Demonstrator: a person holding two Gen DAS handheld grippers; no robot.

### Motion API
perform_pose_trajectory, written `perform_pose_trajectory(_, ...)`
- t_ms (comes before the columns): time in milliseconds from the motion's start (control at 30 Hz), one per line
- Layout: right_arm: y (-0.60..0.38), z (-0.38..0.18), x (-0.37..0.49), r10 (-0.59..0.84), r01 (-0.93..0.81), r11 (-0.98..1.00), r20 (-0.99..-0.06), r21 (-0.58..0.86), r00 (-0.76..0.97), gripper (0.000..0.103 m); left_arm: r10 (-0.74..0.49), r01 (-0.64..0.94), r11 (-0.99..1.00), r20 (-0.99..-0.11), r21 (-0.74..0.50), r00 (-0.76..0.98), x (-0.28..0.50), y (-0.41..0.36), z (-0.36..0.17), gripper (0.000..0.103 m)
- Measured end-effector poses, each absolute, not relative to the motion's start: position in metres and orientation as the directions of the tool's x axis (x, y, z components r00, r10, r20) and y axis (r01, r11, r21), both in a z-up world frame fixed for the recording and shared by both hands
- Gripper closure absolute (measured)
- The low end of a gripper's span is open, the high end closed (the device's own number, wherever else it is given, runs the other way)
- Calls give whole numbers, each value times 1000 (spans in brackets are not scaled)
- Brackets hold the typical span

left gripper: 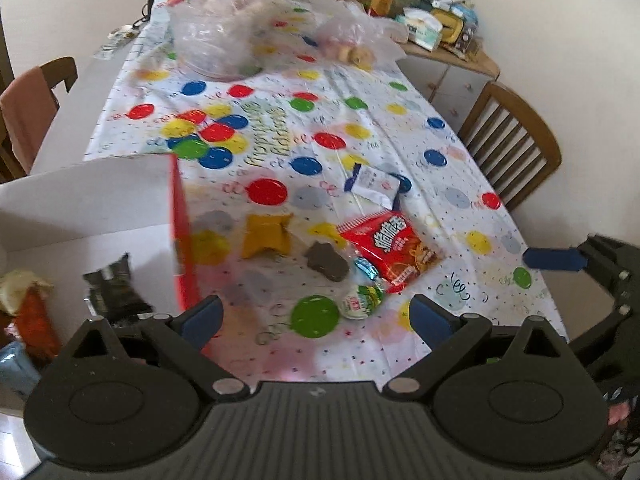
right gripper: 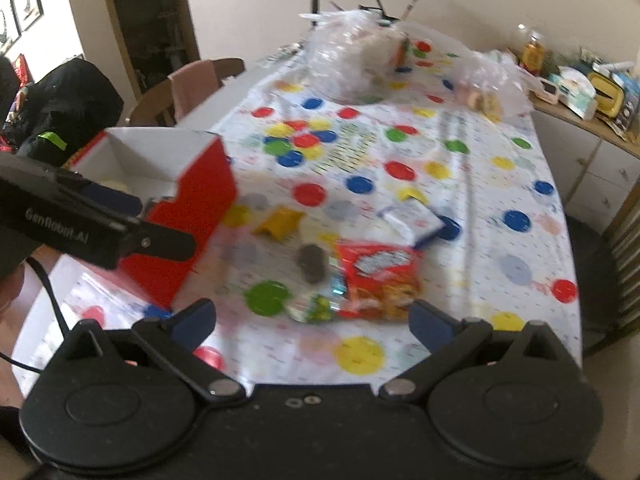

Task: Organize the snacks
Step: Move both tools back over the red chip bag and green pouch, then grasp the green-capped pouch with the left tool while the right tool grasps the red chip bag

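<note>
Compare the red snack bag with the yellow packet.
The red snack bag is larger, printed with white lettering; the yellow packet is smaller and looks plain. The red bag lies right of the dark brown snack, the yellow packet left, nearer the red box. Both lie loose on the tablecloth.

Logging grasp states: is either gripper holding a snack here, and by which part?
Nothing is held. The left gripper and right gripper are both open, empty, above the table.

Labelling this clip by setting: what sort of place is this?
Probably a home dining room: a long table under a balloon-print party tablecloth, slatted wooden dining chairs, and a cluttered wooden sideboard.
</note>
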State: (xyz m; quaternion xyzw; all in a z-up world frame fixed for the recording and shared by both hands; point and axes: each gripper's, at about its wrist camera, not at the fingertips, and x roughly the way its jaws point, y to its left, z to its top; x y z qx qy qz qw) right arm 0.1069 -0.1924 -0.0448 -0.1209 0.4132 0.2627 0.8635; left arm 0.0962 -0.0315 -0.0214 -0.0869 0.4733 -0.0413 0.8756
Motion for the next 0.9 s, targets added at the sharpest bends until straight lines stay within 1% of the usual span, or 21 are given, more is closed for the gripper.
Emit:
perform_pose_trajectory(100, -211, -51, 120, 352, -554, 832, -782, 11, 514, 0, -146, -22, 982, -839, -185, 524, 106, -47, -36, 3)
perform_pose_trajectory(167, -222, -56, 130, 360, -559, 829, -788, 24, 500, 0, -127, -17, 987, -846, -159, 519, 112, -60, -44, 3)
perform_pose_trajectory(367, -240, -72, 167, 359, -544, 837, -807, 56, 469, 0, -111, 50, 994, -868, -99, 484, 126, -91, -70, 3)
perform_pose_trajectory(700, -220, -120, 212, 360, -574, 814, -854, 90, 376, 0, -61, 113, 993, -887, -9, 457, 150, -110, -101, 3)
perform_pose_trajectory(900, -210, -143, 229, 325, -566, 821, -877, 76, 354, 3, -37, 111, 994, -900, 13, 434, 159, -108, -113, 3)
